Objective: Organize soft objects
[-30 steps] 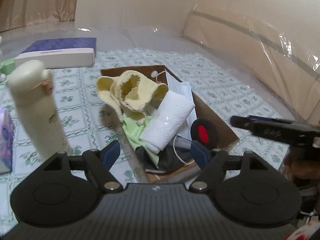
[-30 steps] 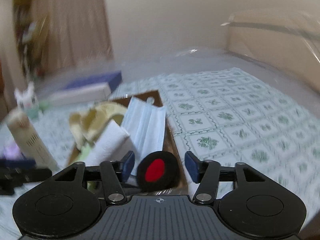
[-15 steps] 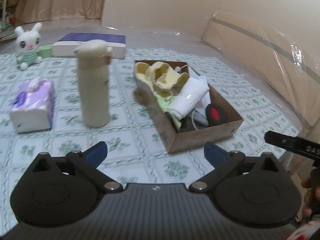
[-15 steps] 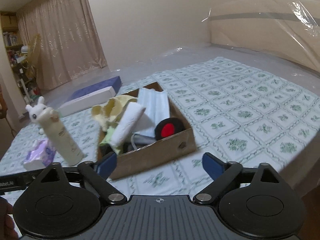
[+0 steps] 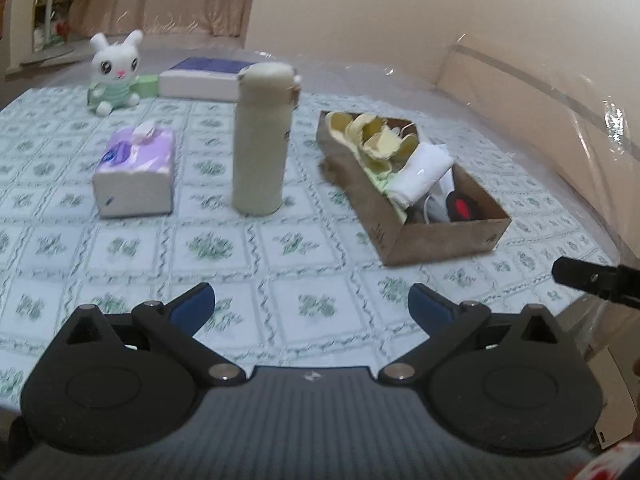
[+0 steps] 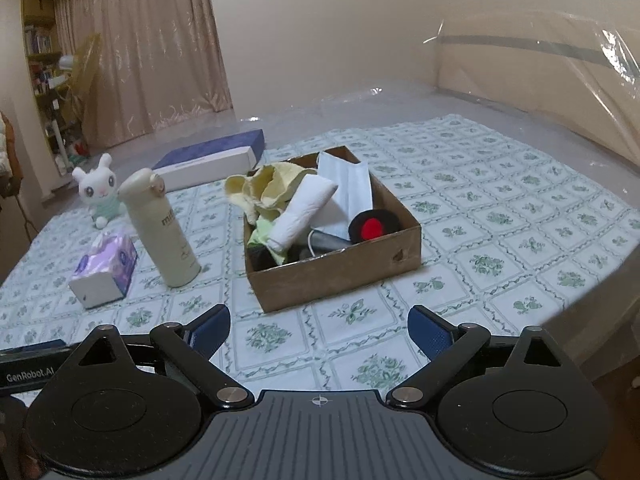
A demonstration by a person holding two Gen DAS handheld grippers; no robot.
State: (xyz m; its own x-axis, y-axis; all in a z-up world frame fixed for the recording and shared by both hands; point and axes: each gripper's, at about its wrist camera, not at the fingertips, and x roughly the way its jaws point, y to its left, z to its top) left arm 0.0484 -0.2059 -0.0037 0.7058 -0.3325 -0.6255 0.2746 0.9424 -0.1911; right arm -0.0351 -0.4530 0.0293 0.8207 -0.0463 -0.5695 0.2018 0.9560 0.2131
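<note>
Left wrist view: left gripper (image 5: 311, 303) hangs over the near edge of the table (image 5: 280, 316), which is covered by a green-patterned cloth; its blue fingers (image 5: 192, 305) stand wide, having just been opening, with nothing between them.
Right wrist view: right gripper (image 6: 319, 327) also hangs over the near edge, blue fingers (image 6: 430, 330) wide apart after just opening, nothing between them.
Soft objects: a crumpled yellow cloth (image 6: 264, 188), a rolled white towel (image 6: 306, 210), a pale blue face mask (image 6: 352, 188), a green cloth (image 6: 262, 236) and a black round pad with a red centre (image 6: 374, 226) all lie inside the brown cardboard box (image 6: 340, 276).
Box place: mid-table, toward the right edge, well apart from both grippers.
Beside the box: a tall cream flask (image 5: 262, 140) stands upright to its left.
Left side: a purple tissue pack (image 5: 136, 172) lies beside the flask.
Far edge: a white plush rabbit (image 5: 114, 72) sits next to a flat blue-and-white box (image 5: 204, 78).
</note>
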